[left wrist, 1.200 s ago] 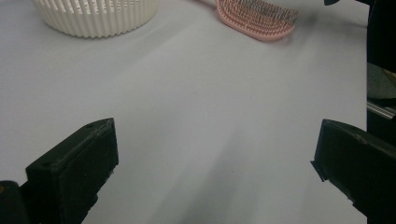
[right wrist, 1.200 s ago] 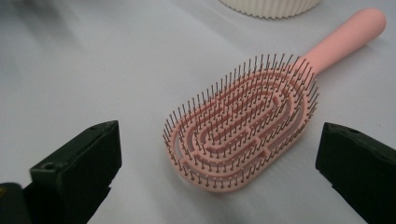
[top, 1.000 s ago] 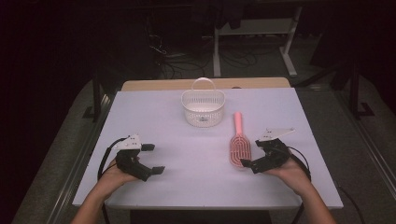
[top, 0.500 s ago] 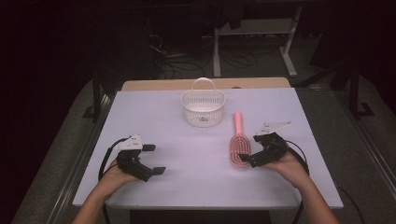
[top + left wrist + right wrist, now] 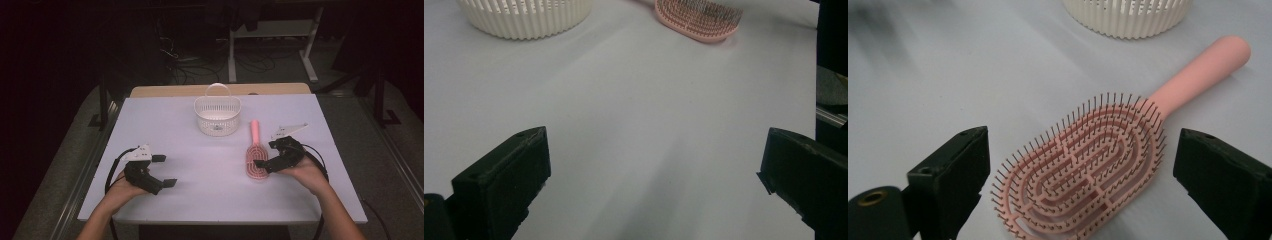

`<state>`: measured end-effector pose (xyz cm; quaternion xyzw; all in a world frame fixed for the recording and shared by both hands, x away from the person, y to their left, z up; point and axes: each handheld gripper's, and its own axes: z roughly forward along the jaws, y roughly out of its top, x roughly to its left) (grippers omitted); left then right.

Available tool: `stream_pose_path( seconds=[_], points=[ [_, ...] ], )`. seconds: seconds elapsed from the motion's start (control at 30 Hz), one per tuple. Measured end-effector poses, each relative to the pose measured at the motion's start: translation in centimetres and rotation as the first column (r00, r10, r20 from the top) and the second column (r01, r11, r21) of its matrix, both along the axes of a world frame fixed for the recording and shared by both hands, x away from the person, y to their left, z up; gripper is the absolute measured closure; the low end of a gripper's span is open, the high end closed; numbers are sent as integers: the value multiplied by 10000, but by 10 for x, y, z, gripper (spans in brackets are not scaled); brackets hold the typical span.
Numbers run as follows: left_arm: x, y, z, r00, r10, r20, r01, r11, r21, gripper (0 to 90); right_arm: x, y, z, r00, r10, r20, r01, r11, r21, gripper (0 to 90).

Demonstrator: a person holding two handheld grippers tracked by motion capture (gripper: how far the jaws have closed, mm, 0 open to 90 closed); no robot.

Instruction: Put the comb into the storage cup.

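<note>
The right tongs point(image 5: 261, 163) have moved in toward the pink hairbrush point(image 5: 255, 159) since a moment ago, and now their jaws are wide apart with the bristly head between them, not yet squeezing it. The brush lies flat on the desk point(image 5: 210, 195), bristles up, its handle pointing to 12 o'clock, just at 4 o'clock from the white basket point(image 5: 218, 116). The left tongs point(image 5: 165, 171) have stayed put, open over bare desk at 9 o'clock from the brush, so the pick-up looks about to start.
</note>
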<state>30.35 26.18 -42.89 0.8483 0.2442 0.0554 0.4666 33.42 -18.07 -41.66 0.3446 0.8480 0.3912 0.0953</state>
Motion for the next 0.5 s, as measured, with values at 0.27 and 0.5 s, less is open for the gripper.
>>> stream_pose_path(
  seconds=[0.27,0.5],
  points=[
    [-1,-1,0,10000,-19,-19,19,10000,17,0,8,2,1,9999,-48,-141,47,10000,-49,110],
    [0,-1,0,10000,-1,-30,1,10000,-1,0,15,4,4,9999,-55,-130,54,10000,-82,136]
  ],
)
